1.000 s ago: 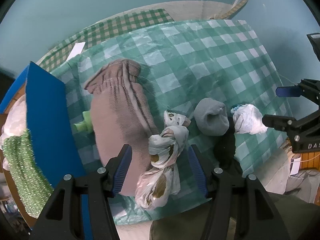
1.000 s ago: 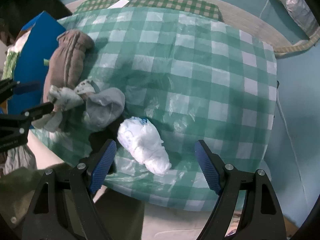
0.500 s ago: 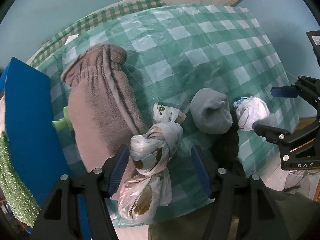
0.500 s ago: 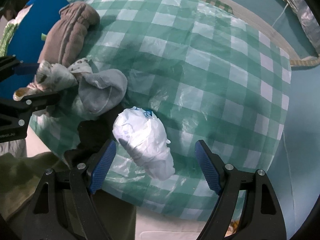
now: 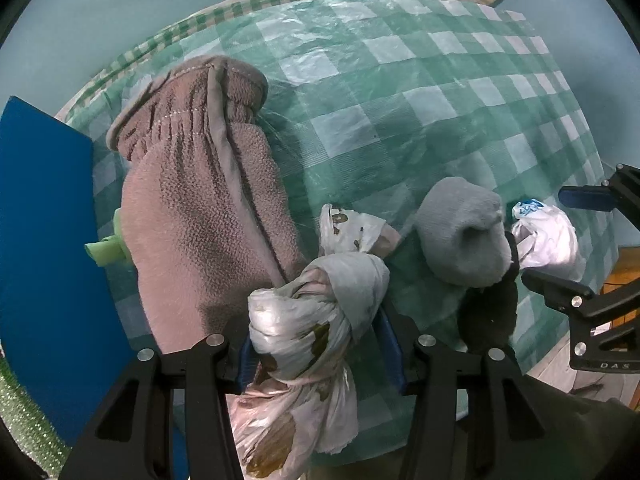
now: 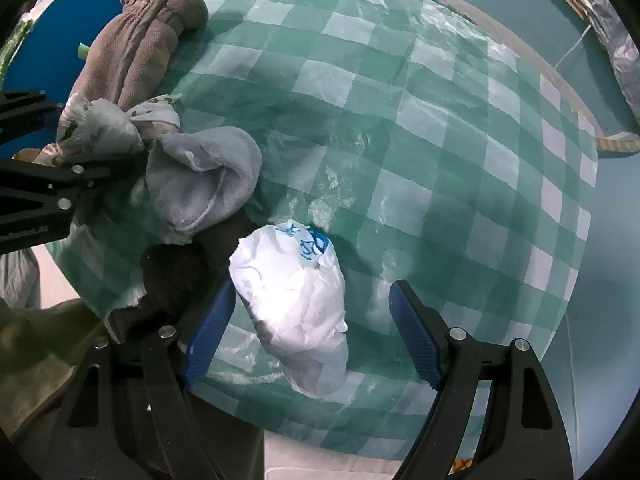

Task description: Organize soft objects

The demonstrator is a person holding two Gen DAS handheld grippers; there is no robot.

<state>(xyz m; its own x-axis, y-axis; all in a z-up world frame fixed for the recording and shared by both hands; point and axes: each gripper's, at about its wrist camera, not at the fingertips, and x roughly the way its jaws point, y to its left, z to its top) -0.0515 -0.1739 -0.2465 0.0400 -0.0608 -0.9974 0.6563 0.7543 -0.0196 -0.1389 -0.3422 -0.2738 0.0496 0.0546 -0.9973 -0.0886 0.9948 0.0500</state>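
A knotted, brown-stained plastic bag [image 5: 316, 320] lies at the near edge of the green checked tablecloth [image 5: 400, 100]. My left gripper [image 5: 320, 348] is around it, its blue pads touching both sides. Next to it lie a long brown fleece cloth [image 5: 200, 220], a rolled grey sock [image 5: 460, 232] and a dark cloth [image 5: 488, 312]. A crumpled white plastic bag [image 6: 296, 300] lies between the open fingers of my right gripper [image 6: 312, 340], apart from both pads. The grey sock [image 6: 204, 180] and brown cloth [image 6: 136, 48] also show in the right wrist view.
A blue box wall [image 5: 44, 260] stands at the left, with green tinsel [image 5: 24, 420] beyond it. A light green object [image 5: 106, 250] pokes out between the box and the brown cloth. The table's near edge [image 6: 320, 444] drops off below both grippers.
Both grippers have moved down and forward. The left fingers have closed in around the knotted bag. The right fingers now straddle the white bag.
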